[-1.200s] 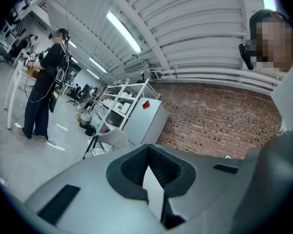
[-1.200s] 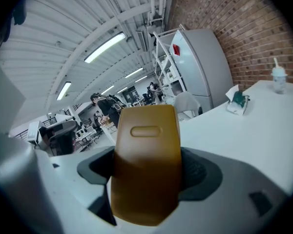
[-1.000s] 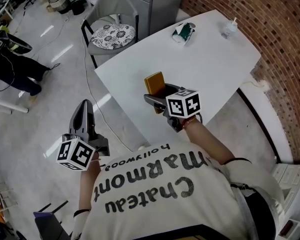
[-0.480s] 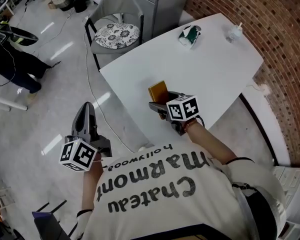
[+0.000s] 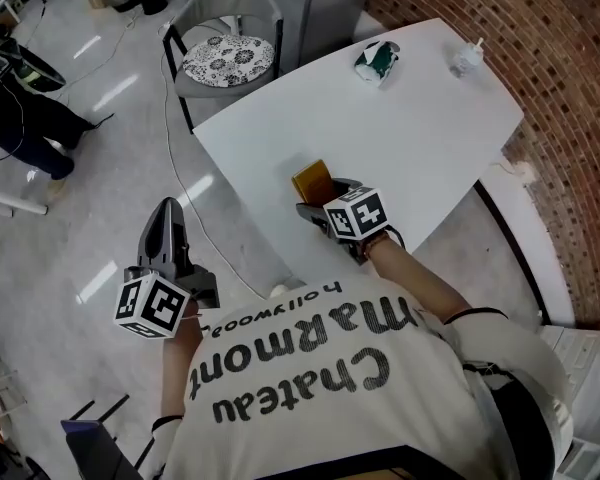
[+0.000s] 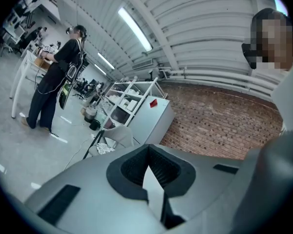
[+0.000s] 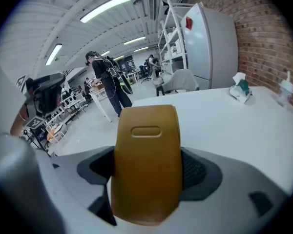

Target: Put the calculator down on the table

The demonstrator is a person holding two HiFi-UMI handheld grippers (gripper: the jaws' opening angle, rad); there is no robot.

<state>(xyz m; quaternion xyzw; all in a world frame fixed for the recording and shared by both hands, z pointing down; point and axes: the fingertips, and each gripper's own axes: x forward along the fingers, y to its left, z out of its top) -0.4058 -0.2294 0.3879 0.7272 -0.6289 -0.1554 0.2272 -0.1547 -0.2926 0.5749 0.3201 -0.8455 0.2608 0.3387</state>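
Right gripper [image 5: 320, 196] barely drifted, still clamping the calculator [image 5: 309, 180] above the counter [image 5: 420, 128] near its 7 o'clock edge; left gripper [image 5: 166, 216] closed, empty, at 8 o'clock

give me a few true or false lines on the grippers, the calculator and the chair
1. The right gripper holds the calculator. True.
2. The left gripper holds a cup. False: nothing is between its jaws.
3. The left gripper is over the table. False: it is over the floor, off the table's left edge.
4. A chair stands by the table. True.
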